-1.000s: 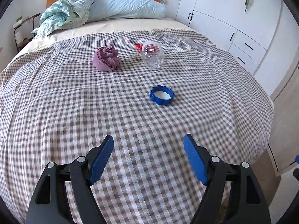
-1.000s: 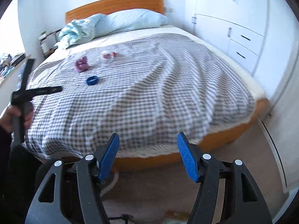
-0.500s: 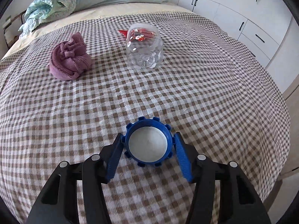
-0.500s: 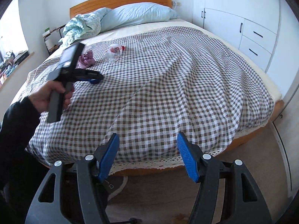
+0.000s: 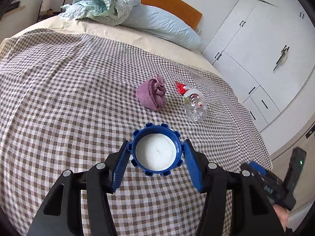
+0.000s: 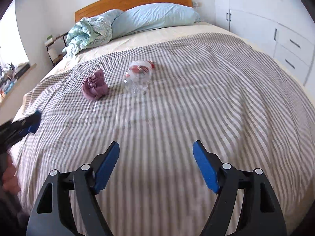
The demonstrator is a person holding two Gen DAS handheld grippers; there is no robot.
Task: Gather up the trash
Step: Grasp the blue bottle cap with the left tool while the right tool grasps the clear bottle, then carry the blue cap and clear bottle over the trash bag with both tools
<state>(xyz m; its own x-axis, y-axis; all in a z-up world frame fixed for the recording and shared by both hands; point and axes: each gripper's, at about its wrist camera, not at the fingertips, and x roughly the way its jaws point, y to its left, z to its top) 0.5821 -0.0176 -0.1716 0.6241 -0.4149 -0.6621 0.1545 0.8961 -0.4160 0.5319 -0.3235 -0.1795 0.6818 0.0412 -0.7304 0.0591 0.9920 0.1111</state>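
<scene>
My left gripper (image 5: 156, 151) is shut on a blue ridged cap (image 5: 156, 149) with a white inside, held above the checked bedspread (image 5: 69, 102). Farther up the bed lie a crumpled clear plastic bottle (image 5: 195, 106) with a red wrapper (image 5: 180, 87) at its neck, and a balled purple cloth (image 5: 152, 95). My right gripper (image 6: 156, 149) is open and empty above the bedspread (image 6: 196, 108), short of the bottle (image 6: 137, 75) and the purple cloth (image 6: 95, 85). The left gripper shows blurred at the left edge of the right wrist view (image 6: 23, 126).
Blue pillows (image 5: 161, 24) and a bunched green quilt (image 5: 98, 5) lie at the wooden headboard (image 6: 133, 2). White wardrobes and drawers (image 5: 261, 59) stand to the right of the bed. A small shelf (image 6: 55, 49) stands left of the headboard. The right gripper's body (image 5: 275, 182) shows at lower right.
My left gripper closed on the blue cap and lifted it off the bed, pulling back. My right gripper moved from beyond the foot of the bed to over the bedspread, toward the bottle.
</scene>
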